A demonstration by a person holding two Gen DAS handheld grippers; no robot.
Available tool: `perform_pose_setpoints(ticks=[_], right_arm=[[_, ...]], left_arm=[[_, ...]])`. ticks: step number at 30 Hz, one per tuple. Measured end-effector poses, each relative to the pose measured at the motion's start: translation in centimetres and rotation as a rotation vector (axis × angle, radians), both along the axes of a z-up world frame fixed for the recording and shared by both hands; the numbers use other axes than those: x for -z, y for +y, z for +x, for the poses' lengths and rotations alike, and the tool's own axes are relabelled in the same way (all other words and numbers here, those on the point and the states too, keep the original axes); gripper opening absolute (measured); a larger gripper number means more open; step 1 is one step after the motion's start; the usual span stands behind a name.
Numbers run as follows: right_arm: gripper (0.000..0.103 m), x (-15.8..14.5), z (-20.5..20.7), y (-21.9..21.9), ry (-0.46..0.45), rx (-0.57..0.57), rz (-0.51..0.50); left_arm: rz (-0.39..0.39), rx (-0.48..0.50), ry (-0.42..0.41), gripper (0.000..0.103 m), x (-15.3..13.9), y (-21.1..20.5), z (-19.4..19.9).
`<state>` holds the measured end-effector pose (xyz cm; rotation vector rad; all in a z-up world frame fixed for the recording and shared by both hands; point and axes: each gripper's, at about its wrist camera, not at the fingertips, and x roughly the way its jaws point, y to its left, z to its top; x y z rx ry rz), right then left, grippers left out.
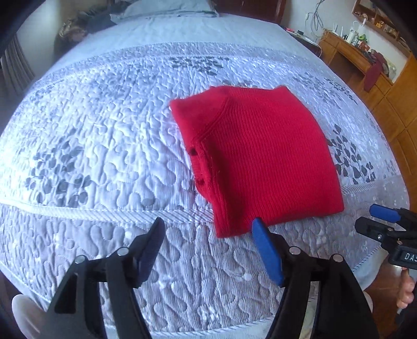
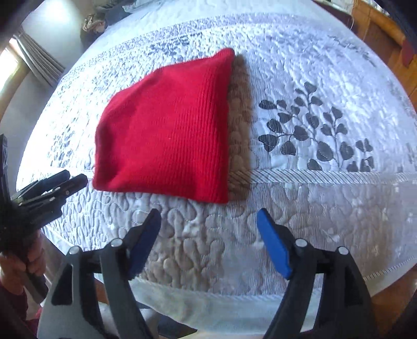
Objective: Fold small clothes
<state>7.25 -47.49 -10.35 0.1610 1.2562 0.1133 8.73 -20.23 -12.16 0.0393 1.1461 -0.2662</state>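
Observation:
A red knitted garment [image 1: 260, 156] lies folded into a thick rectangle on the quilted bedspread [image 1: 104, 130]; its ribbed collar shows along the left edge. My left gripper [image 1: 208, 226] hovers open just in front of the garment's near left corner, with nothing between its blue pads. In the right wrist view the same red garment [image 2: 166, 130] lies flat ahead. My right gripper [image 2: 208, 216] stands open a little short of its near right corner, holding nothing. Each gripper shows at the edge of the other's view: the right gripper [image 1: 385, 221] and the left gripper [image 2: 52, 187].
The white and grey bedspread [image 2: 312, 208] with dark leaf prints covers a wide bed. A wooden desk and shelves [image 1: 365, 57] with clutter stand to the right. Pillows and dark bundles [image 1: 104, 18] lie at the bed's far end. The bed's near edge [image 2: 234, 294] runs just below the grippers.

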Motion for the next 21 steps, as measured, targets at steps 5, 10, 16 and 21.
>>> perform_pose_setpoints(ticks=[5, 10, 16, 21], right_arm=[[0.081, -1.7, -1.2, 0.9, -0.041, 0.017, -0.035], [0.085, -3.1, -2.5, 1.3, -0.08, 0.034, -0.067], [0.09, -4.4, -3.9, 1.8, -0.126, 0.05, -0.112], [0.092, -5.5, -4.8, 2.1, -0.148, 0.06, -0.101]], left_arm=[[0.017, -0.017, -0.016, 0.071, -1.2, 0.0, -1.3], [0.033, -0.042, -0.016, 0.071, -1.8, 0.4, -2.7], [0.071, -0.059, -0.044, 0.078, -2.8, 0.5, -3.9], [0.082, -0.06, -0.07, 0.084, -4.0, 0.2, -4.9]])
